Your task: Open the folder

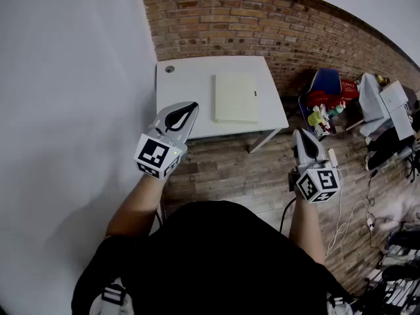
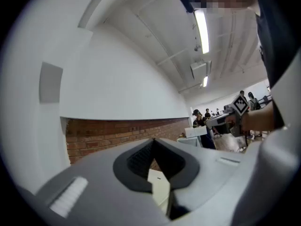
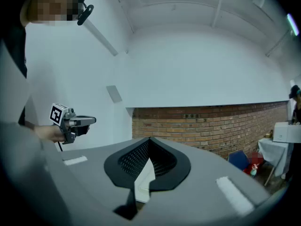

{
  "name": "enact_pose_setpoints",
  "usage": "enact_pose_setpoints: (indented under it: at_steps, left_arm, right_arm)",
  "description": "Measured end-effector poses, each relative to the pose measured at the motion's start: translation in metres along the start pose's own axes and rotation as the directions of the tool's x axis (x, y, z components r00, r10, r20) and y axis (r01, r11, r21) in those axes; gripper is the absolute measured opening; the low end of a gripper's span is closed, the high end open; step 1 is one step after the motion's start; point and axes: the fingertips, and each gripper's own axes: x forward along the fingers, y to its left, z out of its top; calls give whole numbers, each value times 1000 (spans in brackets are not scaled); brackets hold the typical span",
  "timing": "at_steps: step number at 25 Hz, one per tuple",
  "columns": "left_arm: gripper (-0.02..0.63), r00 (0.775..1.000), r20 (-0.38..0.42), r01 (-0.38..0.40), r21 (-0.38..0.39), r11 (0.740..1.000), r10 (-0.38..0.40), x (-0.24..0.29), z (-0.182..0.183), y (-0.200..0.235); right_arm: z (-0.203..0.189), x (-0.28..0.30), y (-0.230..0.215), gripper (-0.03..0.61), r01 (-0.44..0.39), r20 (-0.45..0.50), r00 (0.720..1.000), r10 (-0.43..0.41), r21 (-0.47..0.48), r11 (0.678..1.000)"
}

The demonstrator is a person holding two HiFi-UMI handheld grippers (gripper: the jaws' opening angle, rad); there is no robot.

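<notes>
Jaws on your left gripper are pressed together tip to tip with nothing between them. Those on your right gripper meet the same way and are also empty. You hold both grippers level in front of your body, the left one by the table's front left corner and the right one off past its front right corner.

The flat, cream-coloured rectangular folder lies closed on the white rectangular table, on its right half. It has a small dark mark near its right edge. Neither gripper touches it.

A small round grey disc sits at the table's far left corner. Behind the table runs a red brick wall, a plain white wall stands on your left, and brown wooden plank floor shows beneath the table's front edge.
</notes>
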Motion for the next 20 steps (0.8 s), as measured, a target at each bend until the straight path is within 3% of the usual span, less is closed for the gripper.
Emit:
enact_pose_setpoints:
  at_steps: [12, 20]
  left_arm:
    - [2, 1000, -9, -1, 31, 1000, 1, 16, 5, -21]
    - [2, 1000, -18, -21, 56, 998, 22, 37, 17, -55]
  right_arm:
    - [-3, -6, -26, -5, 31, 34, 999, -31, 13, 999]
    - [-8, -20, -61, -5, 5, 17, 1000, -5, 8, 1000]
